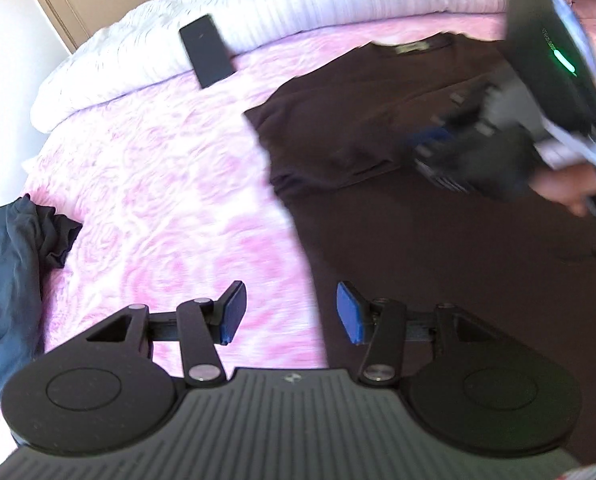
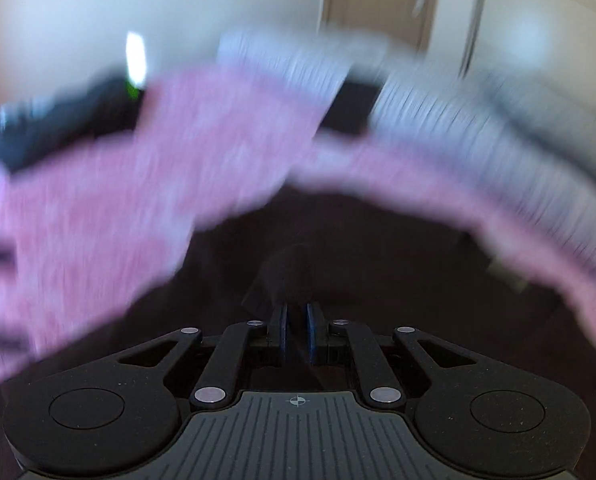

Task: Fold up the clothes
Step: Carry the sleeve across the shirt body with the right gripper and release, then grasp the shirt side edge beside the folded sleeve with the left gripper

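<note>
One brown shirt flat, collar toward pillows; left tongs agape, empty; right tongs pinching shirt.

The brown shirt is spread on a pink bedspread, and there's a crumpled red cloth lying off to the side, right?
Almost. The crumpled cloth off to the side is dark blue, not red; the left wrist view shows it at the left edge. The rest holds: the brown shirt is spread on the pink bedspread.

Both wrist views downward, sharing bed
</note>
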Action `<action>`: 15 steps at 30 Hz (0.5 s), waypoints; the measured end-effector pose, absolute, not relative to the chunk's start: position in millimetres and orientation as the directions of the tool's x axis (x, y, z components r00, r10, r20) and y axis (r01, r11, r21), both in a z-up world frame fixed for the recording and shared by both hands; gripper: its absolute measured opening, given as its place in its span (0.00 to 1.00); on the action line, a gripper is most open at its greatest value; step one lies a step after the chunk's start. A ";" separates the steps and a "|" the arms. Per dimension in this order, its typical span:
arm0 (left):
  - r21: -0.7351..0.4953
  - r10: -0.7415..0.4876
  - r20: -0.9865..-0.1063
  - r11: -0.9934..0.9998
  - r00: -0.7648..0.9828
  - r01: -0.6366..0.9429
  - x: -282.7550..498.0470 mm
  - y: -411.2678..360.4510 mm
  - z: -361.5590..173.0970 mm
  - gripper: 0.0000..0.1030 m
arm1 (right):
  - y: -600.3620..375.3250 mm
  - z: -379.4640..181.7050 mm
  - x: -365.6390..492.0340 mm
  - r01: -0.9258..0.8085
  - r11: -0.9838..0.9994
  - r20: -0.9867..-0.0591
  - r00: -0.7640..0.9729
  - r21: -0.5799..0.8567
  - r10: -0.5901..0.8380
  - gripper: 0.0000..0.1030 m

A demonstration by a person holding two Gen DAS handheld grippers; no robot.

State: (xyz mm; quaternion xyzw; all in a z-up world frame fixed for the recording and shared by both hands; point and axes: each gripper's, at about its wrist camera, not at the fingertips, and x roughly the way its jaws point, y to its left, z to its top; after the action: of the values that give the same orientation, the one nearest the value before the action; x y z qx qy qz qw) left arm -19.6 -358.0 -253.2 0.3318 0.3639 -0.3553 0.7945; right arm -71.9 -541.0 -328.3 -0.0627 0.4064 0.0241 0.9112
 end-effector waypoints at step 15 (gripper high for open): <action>-0.330 -0.605 -0.787 0.578 0.120 0.746 76.6 -412.3 -276.8 0.46 | -529.2 -310.1 -144.6 -0.103 0.959 -0.779 0.609 -0.265 -0.150 0.68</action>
State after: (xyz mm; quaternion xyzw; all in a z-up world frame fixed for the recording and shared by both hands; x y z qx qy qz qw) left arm 76.6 -412.3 -276.8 0.0730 0.4841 -0.4536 0.7447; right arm -144.6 -529.2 -310.1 -0.1432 0.4419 -0.0131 0.8855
